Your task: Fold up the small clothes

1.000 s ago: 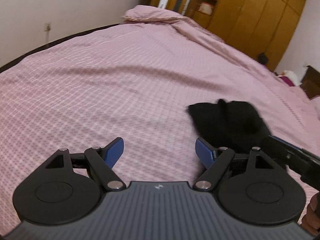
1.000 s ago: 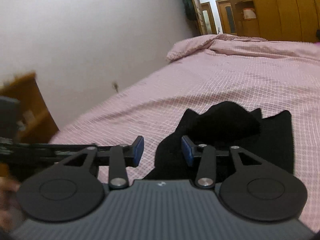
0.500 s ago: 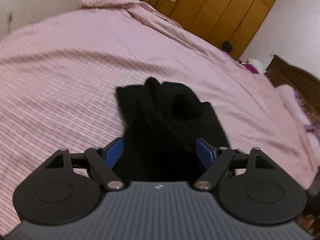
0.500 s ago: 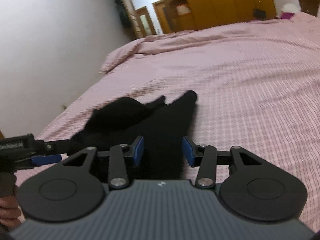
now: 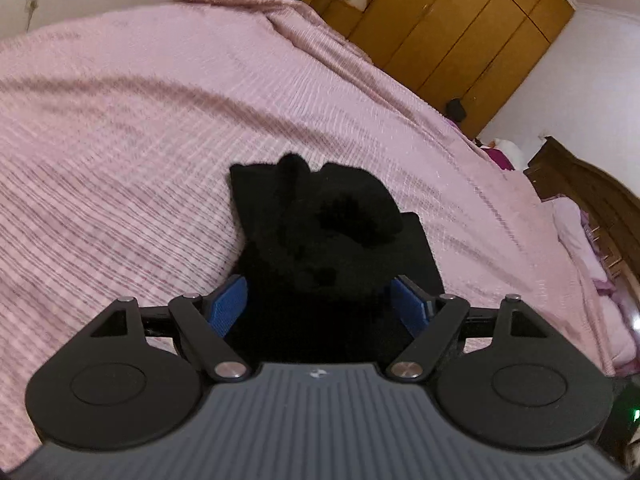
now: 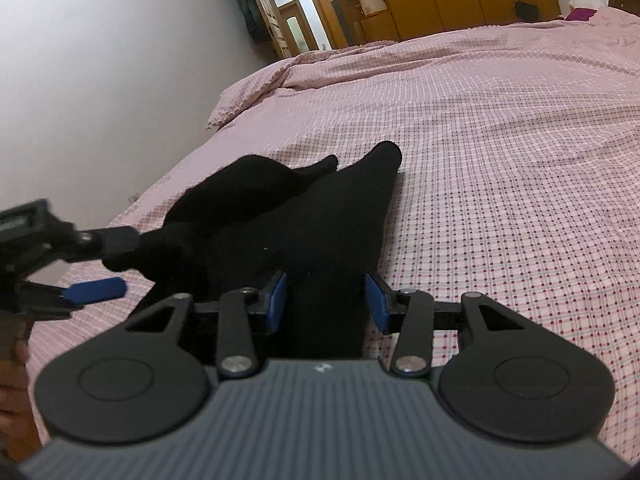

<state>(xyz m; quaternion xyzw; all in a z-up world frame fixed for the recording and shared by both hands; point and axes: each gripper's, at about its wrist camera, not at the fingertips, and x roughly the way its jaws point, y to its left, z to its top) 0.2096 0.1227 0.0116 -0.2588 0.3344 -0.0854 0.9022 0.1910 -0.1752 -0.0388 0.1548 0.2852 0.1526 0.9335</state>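
Lying rumpled on the pink checked bedspread (image 5: 120, 128), near its edge: the small black garment (image 5: 320, 232), one part bunched up over the flatter cloth beneath.

Hovering at the near left end of it: the left gripper (image 5: 318, 306), jaws apart, blue pads (image 5: 228, 304) flanking the dark cloth without pinching it; seen from the right wrist view, one finger lying against or just over the garment's left end, the other just above the bedspread, contact not clear.

Sitting over the right strip of the garment: the right gripper (image 6: 326, 302), jaws likewise apart, cloth running between the pads, nothing clamped.

Judging the step: lining up both grasps before any fold; likely needing next a closing of each claw on a single edge, then lifting to flatten the bunched part; risking a pinch of bedspread along with the cloth.
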